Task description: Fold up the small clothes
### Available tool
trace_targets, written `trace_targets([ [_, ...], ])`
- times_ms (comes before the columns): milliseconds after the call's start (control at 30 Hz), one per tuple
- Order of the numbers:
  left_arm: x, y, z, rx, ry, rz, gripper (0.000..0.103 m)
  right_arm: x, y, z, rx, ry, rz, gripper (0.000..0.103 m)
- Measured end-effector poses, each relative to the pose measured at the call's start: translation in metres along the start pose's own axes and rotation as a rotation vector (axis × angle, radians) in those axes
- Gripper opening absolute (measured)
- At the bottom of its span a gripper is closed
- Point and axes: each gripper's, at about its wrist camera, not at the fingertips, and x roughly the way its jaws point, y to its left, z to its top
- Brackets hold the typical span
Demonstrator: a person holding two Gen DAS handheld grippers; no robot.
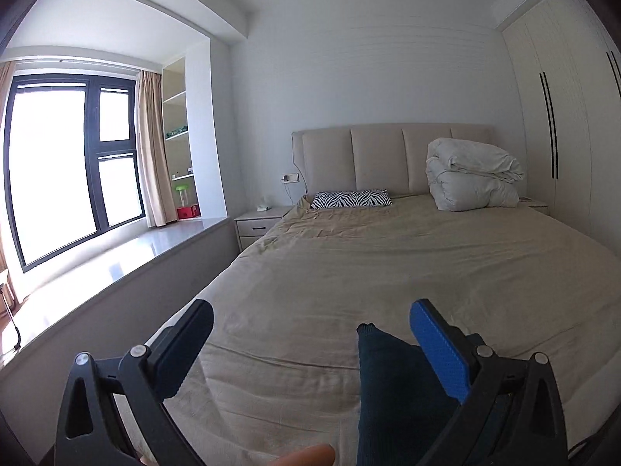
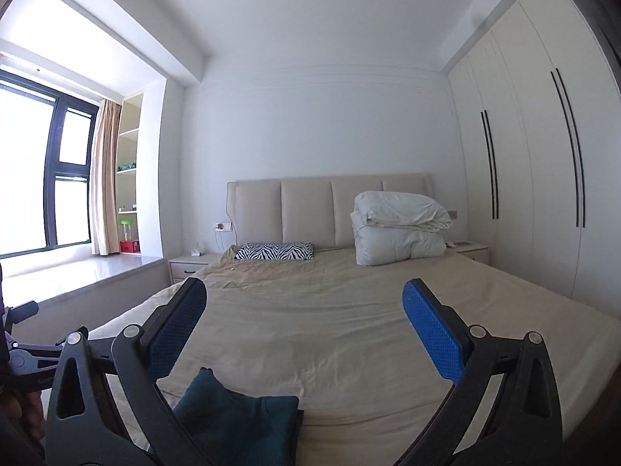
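Observation:
A dark teal garment (image 1: pixel 392 396) lies folded on the near end of the beige bed (image 1: pixel 349 272). In the left wrist view it sits low, below and just inside the blue-padded right finger. My left gripper (image 1: pixel 310 322) is open, raised above the bed, nothing between its fingers. In the right wrist view the same garment (image 2: pixel 240 419) lies low and left of centre, partly behind the left finger's arm. My right gripper (image 2: pixel 304 310) is open too, pointing level over the bed (image 2: pixel 330 330), holding nothing. The left gripper's frame (image 2: pixel 23 345) shows at that view's left edge.
A zebra-striped pillow (image 1: pixel 351 199) and a folded white duvet (image 1: pixel 471 180) lie at the padded headboard. A bedside table (image 1: pixel 258 225) stands at the left, a wide window ledge (image 1: pixel 97 268) runs along the left side, and a white wardrobe (image 2: pixel 543 163) lines the right wall.

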Motion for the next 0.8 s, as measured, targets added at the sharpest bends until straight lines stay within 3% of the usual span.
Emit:
trace_targets([
  [167,0.034,-0.005,-0.041,-0.042,0.256,-0.066,0.103,0.029,0.002,-0.046,0.036,0.261,-0.052,0.103],
  [367,0.059,-0.011,-0.085,-0.054,0.443,-0.106,0.103,0.058,0.009,-0.108,0.051,0.529,-0.067,0.103],
  [600,0.06,-0.027,-0.11,-0.011,0.501,-0.131,0.103,0.083,0.021,-0.164,0.051,0.725,-0.079,0.103],
  [800,0.066,-0.034,-0.121,0.007,0.533,-0.152,0.103,0.09,0.024,-0.182,0.061,0.77,-0.087,0.103],
])
